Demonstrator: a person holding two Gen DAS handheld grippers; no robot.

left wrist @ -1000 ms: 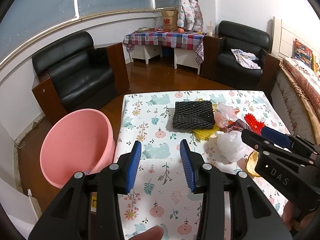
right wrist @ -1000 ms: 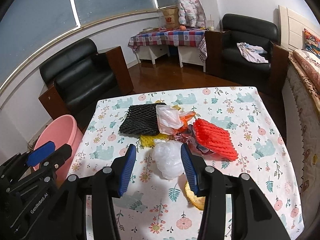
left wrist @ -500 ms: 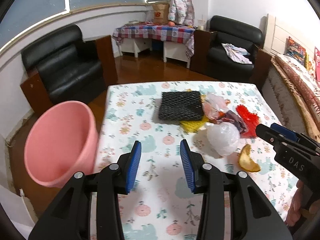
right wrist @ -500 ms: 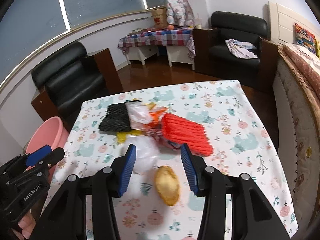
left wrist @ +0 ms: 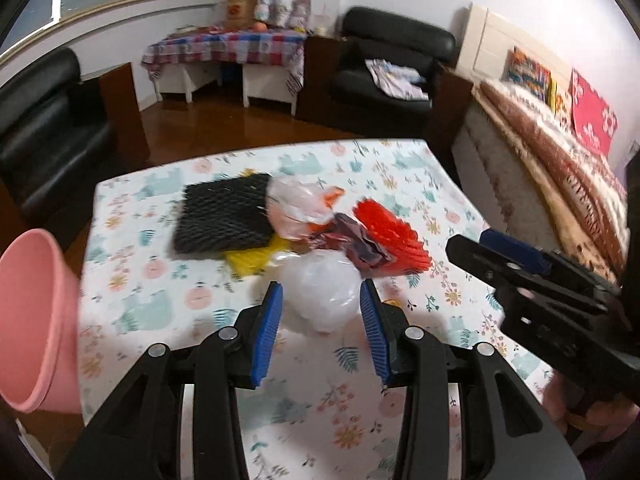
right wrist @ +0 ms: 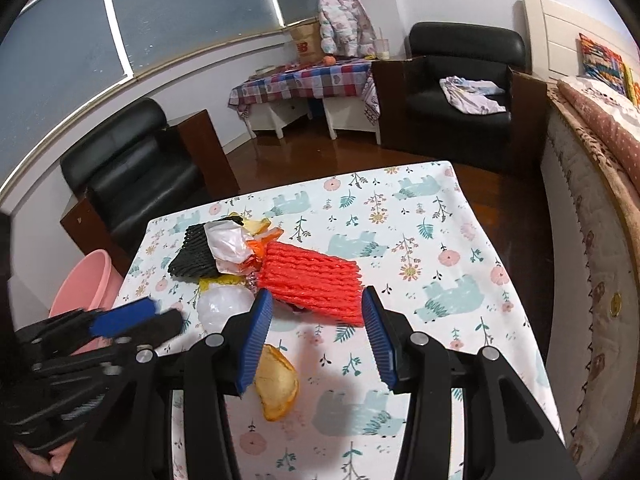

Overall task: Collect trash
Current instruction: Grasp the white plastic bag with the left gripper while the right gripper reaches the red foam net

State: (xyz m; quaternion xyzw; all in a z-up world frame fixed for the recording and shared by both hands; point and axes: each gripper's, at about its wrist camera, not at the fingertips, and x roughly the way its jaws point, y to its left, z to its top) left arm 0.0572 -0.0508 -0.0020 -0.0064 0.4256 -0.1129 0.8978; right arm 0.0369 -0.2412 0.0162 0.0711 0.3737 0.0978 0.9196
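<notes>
Now both jaws apart, empty: left hand-held gripper [left wrist: 321, 328] frames the clear plastic bag [left wrist: 322, 294]; right hand-held gripper [right wrist: 317, 336] frames the red foam net [right wrist: 314, 280]. Trash clusters mid-tabletop [right wrist: 440, 240]; pink bin [left wrist: 34, 320] beside its left edge.

Table cover [right wrist: 460, 248]: smooth printed cloth or oilcloth, which one cannot be told. Black net [left wrist: 224, 216] and red net [right wrist: 316, 280]: ribbed foam mesh, matt. Clear bag [left wrist: 324, 296]: thin crinkled plastic, translucent, slightly glossy. Pink bin [left wrist: 36, 320], left edge: smooth matt plastic. Peel [right wrist: 276, 384]: rough, dull. Armchair [right wrist: 460, 92], upper right: glossy black leather-look. Floor [left wrist: 208, 120]: polished wood.
</notes>
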